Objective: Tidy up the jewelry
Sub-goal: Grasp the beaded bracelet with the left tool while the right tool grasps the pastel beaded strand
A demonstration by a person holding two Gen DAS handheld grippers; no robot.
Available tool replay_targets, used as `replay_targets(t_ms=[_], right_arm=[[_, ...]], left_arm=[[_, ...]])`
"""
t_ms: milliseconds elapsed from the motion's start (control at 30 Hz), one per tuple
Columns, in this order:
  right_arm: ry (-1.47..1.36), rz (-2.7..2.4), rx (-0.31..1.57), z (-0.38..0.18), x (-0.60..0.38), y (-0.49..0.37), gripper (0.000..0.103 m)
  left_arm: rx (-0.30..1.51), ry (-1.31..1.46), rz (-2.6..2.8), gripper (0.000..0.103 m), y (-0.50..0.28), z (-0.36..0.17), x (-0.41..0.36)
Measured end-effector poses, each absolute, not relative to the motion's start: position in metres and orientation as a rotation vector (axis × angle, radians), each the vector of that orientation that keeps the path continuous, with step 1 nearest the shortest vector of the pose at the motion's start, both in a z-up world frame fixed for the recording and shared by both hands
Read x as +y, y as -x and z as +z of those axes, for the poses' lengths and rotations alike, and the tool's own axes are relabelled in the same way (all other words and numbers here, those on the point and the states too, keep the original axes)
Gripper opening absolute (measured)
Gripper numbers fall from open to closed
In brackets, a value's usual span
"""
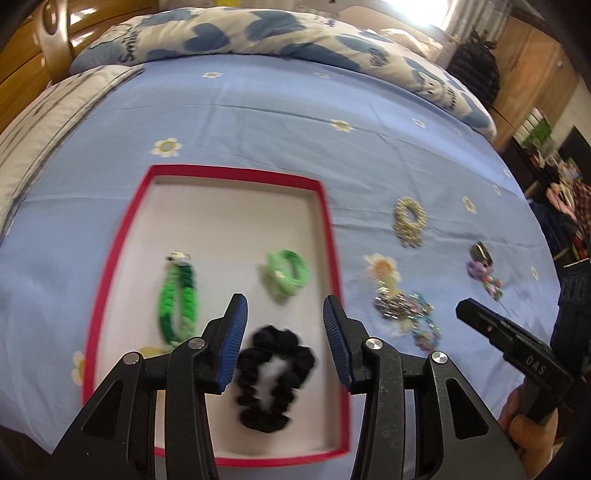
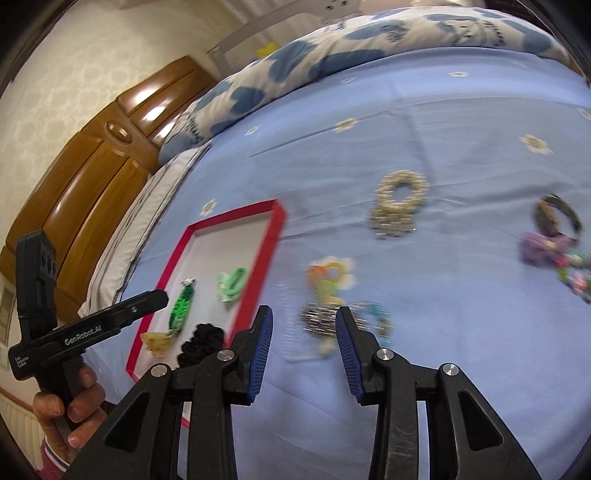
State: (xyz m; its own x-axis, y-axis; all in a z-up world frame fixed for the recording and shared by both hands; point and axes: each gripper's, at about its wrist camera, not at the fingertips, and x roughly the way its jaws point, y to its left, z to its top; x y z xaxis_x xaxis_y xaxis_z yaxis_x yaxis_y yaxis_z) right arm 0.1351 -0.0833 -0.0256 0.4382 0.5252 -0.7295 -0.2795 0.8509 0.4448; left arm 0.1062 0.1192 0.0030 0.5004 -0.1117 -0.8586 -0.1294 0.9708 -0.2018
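A red-rimmed white tray (image 1: 142,221) lies on the blue bed sheet. In it are a green braided bracelet (image 1: 177,302), a light green coil band (image 1: 286,273) and a black scrunchie (image 1: 273,373). My left gripper (image 1: 284,314) is open above the scrunchie, holding nothing. Right of the tray lie a pearl bead band (image 2: 400,201), a silver and bead cluster (image 2: 325,319) and a purple trinket bunch (image 2: 554,240). My right gripper (image 2: 304,328) is open just above the silver cluster, which shows between its fingertips. The tray also shows in the right wrist view (image 2: 258,266).
A blue-and-white quilt (image 1: 258,33) is bunched at the far side of the bed. A wooden headboard (image 2: 92,177) stands to the left. A yellow clip (image 2: 157,341) lies at the tray's near corner. The sheet beyond the tray is flat.
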Motion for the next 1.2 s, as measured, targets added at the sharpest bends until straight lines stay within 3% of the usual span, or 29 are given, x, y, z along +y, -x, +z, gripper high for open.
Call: replay_targets(t_ms=[733,867,1200], right_arm=[[-0.370,0.219,0.975,-0.043,-0.242,-0.125,0.039],[-0.350,0.182,0.968,-0.043,-0.260,-0.128,0.046],[-0.281,0.143,0.946,-0.041,-0.277,-0.152,0.046]], left_arm=[[1.135,0.091,-0.259,0.041,-0.116,-0.018,-0.021],[1.157,0.044,-0.305,0.041,-0.119,-0.029,-0.049],[1.237,-0.051,-0.321,0.041,-0.129,-0.065,-0.079]])
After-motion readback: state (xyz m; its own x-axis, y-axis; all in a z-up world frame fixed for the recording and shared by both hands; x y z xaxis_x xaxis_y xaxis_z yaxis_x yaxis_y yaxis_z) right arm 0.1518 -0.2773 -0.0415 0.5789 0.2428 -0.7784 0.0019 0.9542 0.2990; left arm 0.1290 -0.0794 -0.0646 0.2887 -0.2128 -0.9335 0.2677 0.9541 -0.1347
